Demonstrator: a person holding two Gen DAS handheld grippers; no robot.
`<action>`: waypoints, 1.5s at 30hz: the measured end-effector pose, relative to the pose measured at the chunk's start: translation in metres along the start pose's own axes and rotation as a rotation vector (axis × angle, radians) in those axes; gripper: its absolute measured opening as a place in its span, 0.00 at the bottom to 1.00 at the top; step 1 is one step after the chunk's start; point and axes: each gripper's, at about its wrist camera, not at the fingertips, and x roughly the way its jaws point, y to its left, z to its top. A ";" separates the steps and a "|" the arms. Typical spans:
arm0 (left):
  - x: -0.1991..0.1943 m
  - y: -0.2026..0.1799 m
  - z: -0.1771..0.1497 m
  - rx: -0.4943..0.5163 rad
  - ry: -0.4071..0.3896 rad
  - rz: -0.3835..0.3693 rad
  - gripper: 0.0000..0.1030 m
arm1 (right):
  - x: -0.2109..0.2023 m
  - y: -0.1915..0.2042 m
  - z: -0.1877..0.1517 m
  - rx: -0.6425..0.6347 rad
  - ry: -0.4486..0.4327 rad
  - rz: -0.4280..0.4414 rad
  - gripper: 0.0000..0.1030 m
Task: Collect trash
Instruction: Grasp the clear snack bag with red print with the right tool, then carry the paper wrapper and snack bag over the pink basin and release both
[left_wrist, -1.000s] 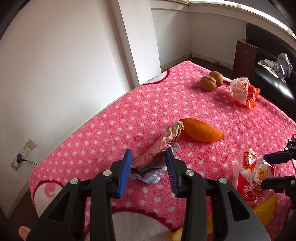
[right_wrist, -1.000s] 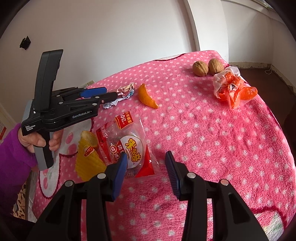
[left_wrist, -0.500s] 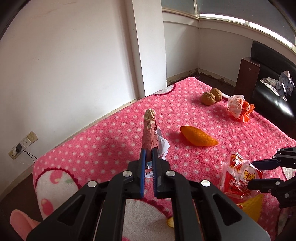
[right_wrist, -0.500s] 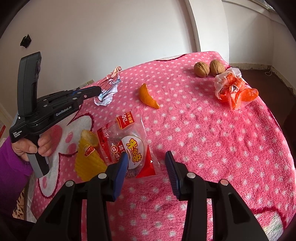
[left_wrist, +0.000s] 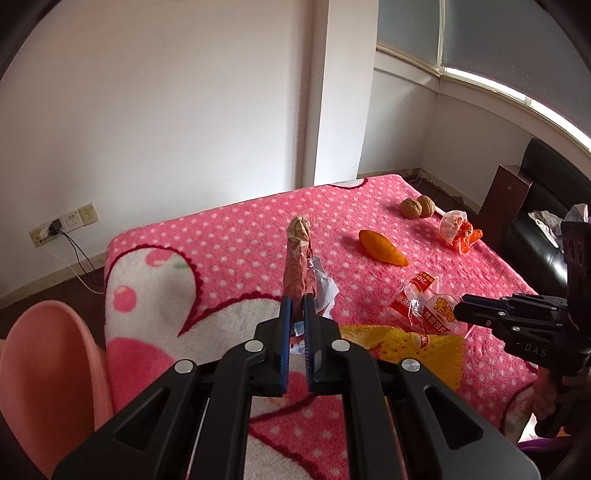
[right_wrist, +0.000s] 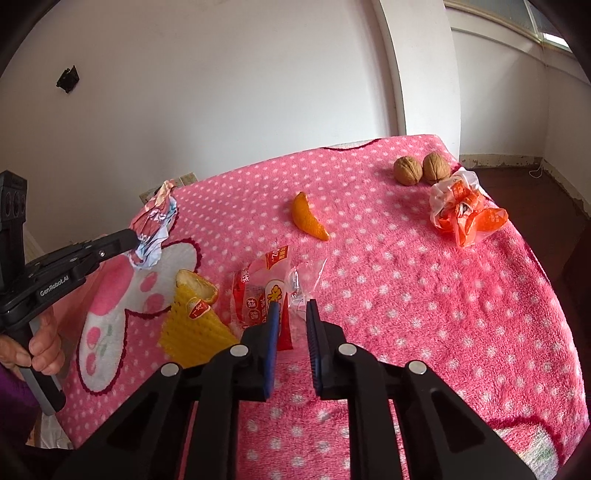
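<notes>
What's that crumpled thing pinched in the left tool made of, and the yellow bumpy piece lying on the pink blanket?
The crumpled wrapper, clamped in the left hand-held gripper, looks like thin foil-lined paper or plastic: brownish matte outside, shiny silver-white inside, holding sharp creases. The yellow piece seems to be foam fruit netting, judging by its soft waffle-grid texture, with a small sticker. The blanket looks like plush fleece, fuzzy and matte.

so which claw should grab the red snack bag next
Right. The right claw is open right at the red snack bag, while the left claw is shut on the crumpled wrapper.
</notes>
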 end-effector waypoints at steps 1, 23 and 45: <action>-0.005 0.002 -0.002 -0.012 -0.007 0.002 0.06 | -0.004 0.002 0.002 -0.005 -0.010 0.001 0.13; -0.099 0.065 -0.046 -0.256 -0.153 0.236 0.06 | -0.011 0.160 0.049 -0.282 -0.129 0.183 0.13; -0.133 0.138 -0.091 -0.409 -0.168 0.455 0.06 | 0.053 0.303 0.039 -0.495 -0.024 0.328 0.13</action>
